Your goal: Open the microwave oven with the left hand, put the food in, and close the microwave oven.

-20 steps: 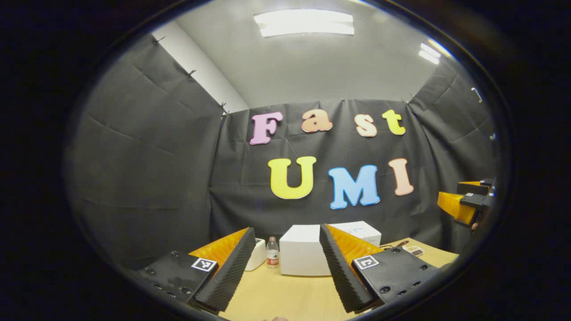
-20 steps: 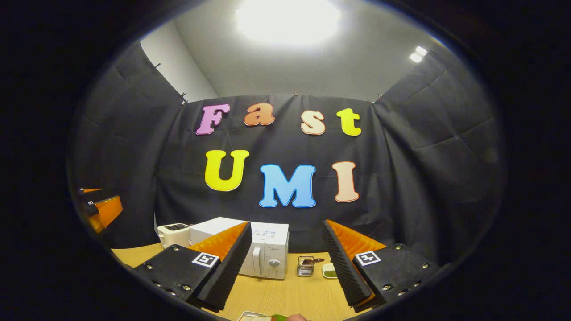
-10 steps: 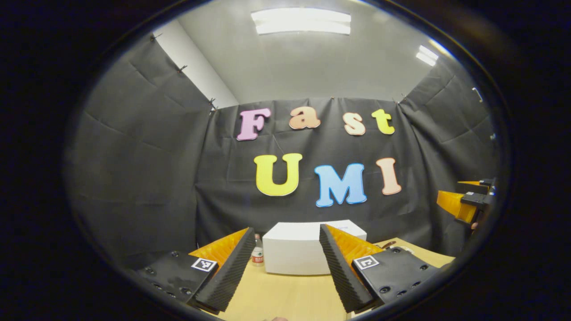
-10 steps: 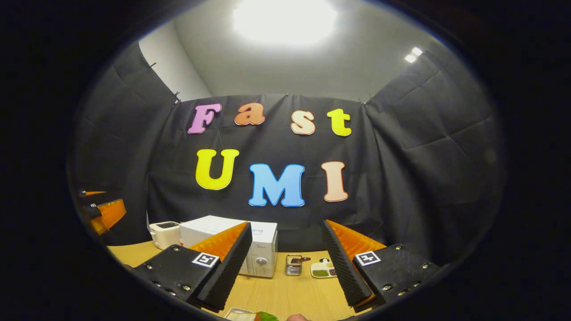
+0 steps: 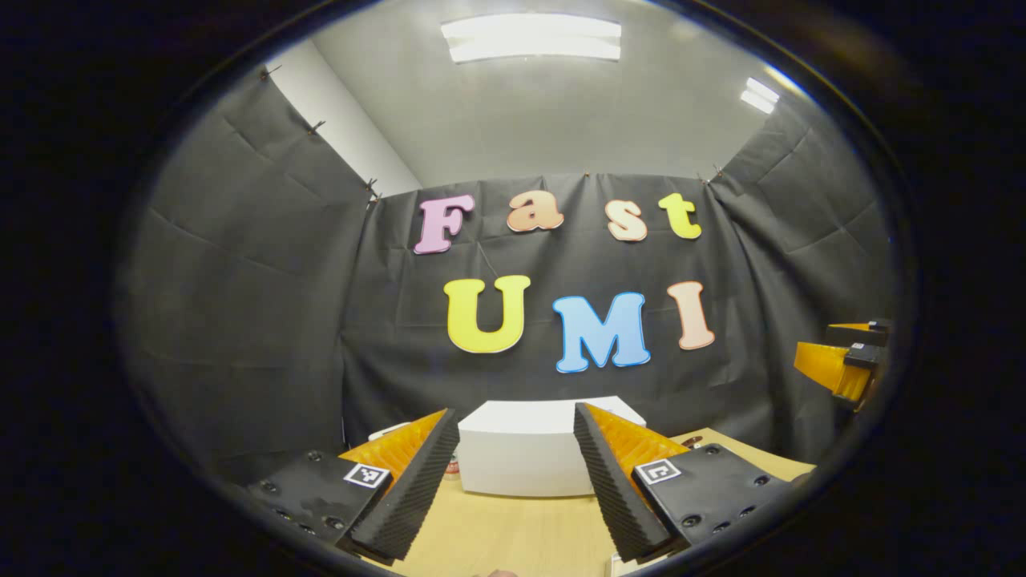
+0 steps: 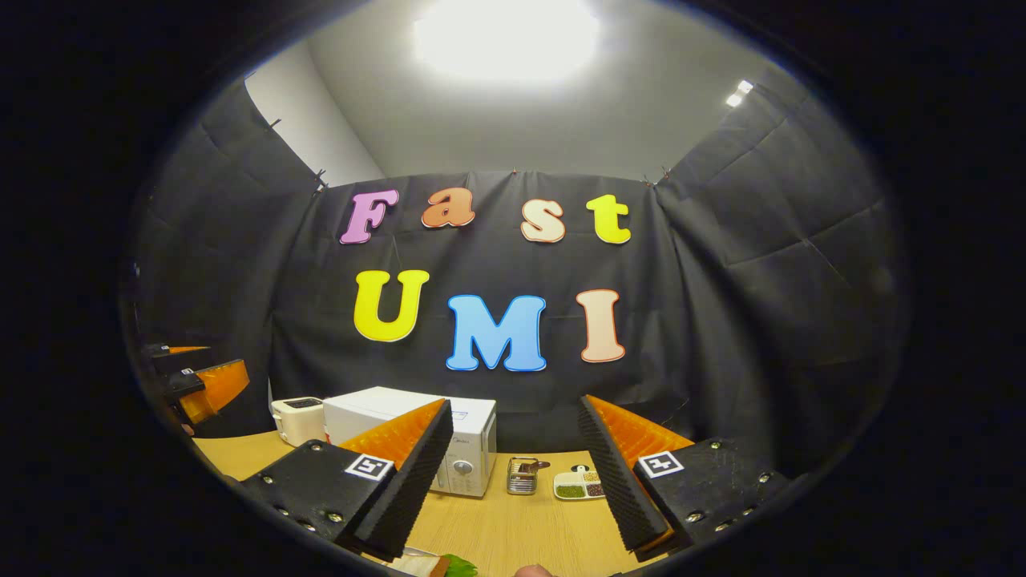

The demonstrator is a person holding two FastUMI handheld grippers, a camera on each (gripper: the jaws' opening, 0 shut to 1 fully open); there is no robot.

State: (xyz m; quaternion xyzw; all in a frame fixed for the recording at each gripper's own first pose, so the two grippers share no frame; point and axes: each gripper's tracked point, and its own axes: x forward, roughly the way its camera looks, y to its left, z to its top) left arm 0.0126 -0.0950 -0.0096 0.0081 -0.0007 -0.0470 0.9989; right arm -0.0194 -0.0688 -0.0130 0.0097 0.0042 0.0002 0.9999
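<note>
Your left gripper (image 5: 513, 481) hangs above the wooden table (image 5: 513, 533) with its fingers spread wide and nothing between them. Straight ahead, framed in the gap, sits the white microwave oven (image 5: 533, 449), a plain white side turned toward you. A small bottle (image 5: 454, 465) peeks out just beside your left finger, mostly hidden. Far off at the right edge you can see your right gripper (image 5: 842, 365) held up in the air.

In the right gripper view, your right gripper (image 6: 517, 481) is likewise parted wide, empty, above the same table (image 6: 513, 529). The microwave oven (image 6: 449, 437) stands toward the back left, door shut, its handle and knobs facing you. A white toaster (image 6: 296, 418) stands just beside it on the far side. To the microwave's right: a small metal rack (image 6: 523, 476), then a divided dish (image 6: 580, 486) of seeds or grains (contents too small to name). The food (image 6: 437, 566), something on a plate with a green leaf, lies at the near edge of the table, below your fingers. Your left gripper (image 6: 200, 381) shows at the far left, aloft.
</note>
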